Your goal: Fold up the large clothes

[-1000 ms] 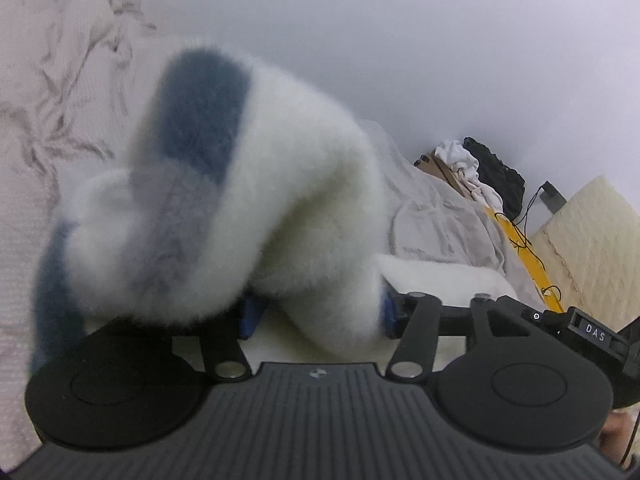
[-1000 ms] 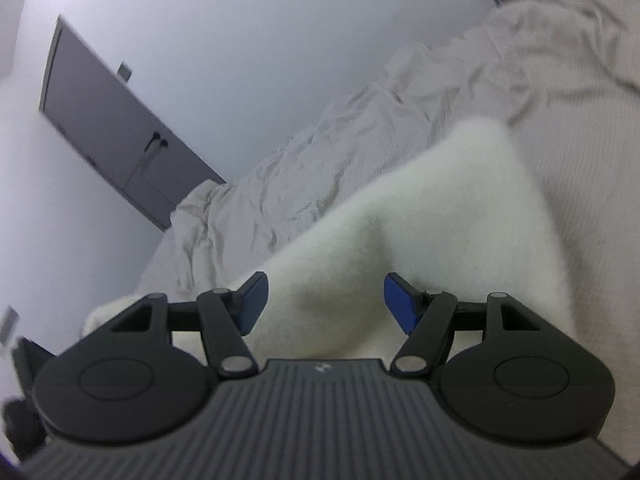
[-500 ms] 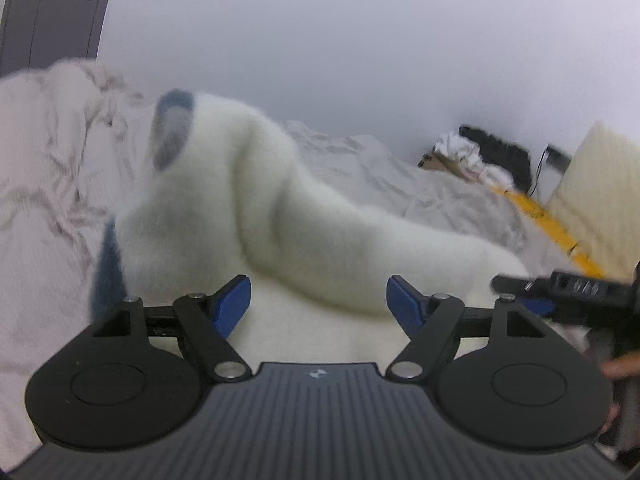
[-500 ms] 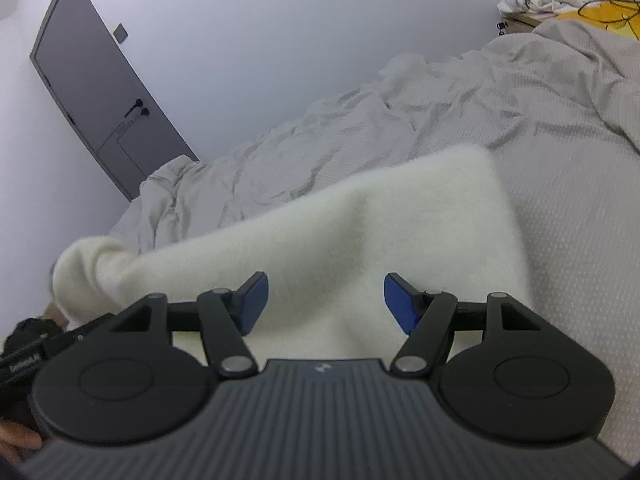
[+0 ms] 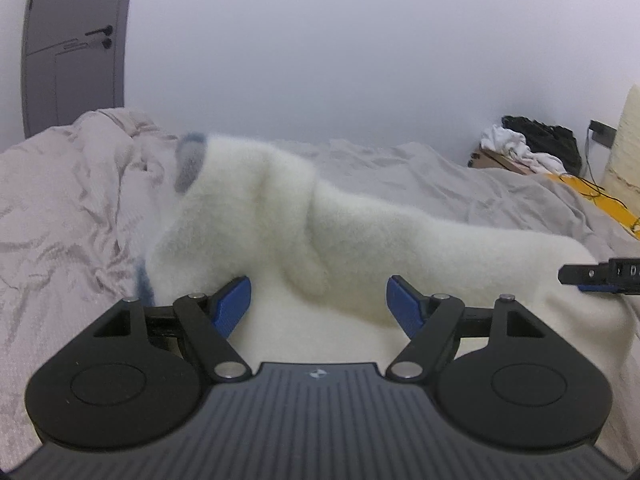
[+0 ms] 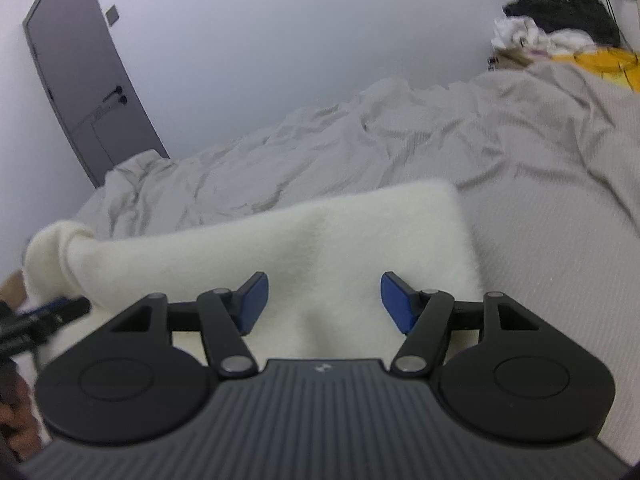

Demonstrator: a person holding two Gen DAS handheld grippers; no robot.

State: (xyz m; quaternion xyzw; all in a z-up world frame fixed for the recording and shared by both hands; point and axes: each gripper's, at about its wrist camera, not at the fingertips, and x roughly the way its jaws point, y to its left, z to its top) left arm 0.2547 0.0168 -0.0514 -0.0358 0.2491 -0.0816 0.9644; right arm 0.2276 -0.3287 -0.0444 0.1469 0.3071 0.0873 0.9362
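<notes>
The fluffy white sweater [image 5: 360,236] had dropped from the left claw [image 5: 318,304], whose jaws had just been opening, onto the bed [image 6: 540,240]. Both it and the right claw [image 6: 324,300] stood wide, empty. Soft, bulky, light; it looked best pinched at a hem corner.

Left gripper [image 5: 319,302] has its blue pads spread wide with nothing pinched, jaws just opened up. The fluffy white sweater [image 5: 304,220] sits bunched right ahead on the rumpled bed [image 5: 60,216], grey-blue trim up front-left. Right gripper [image 5: 600,274] pokes in from the right.
</notes>
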